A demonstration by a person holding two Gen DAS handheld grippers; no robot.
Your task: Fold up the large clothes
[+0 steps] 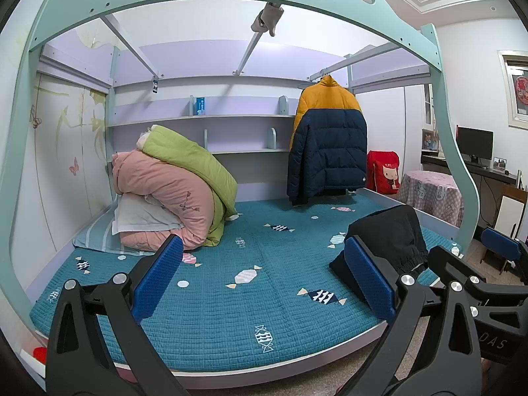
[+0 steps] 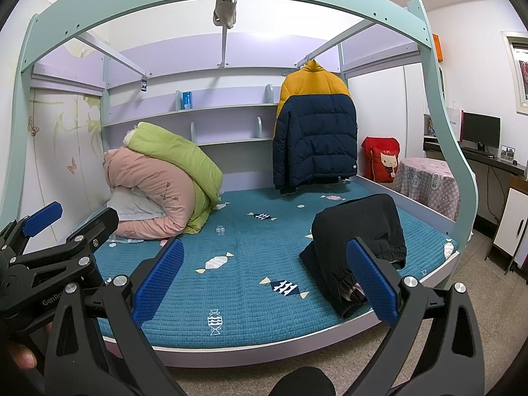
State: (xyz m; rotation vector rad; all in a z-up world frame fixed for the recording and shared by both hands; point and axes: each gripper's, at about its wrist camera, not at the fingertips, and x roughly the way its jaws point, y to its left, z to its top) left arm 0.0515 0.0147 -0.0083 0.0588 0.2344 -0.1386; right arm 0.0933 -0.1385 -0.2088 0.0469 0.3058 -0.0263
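The teal quilted mattress (image 1: 231, 313) fills the bunk; a black garment (image 2: 359, 231), already bundled, lies near its right front edge. It looks soft, floppy and light, best pinched at the elastic cuffs or corners. Left gripper (image 1: 260, 274) and right gripper (image 2: 264, 280) both gape, empty.

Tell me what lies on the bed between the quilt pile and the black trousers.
Only bare teal mattress cover with its printed candy shapes lies between the quilt pile and the black trousers. Both wrist views show this.
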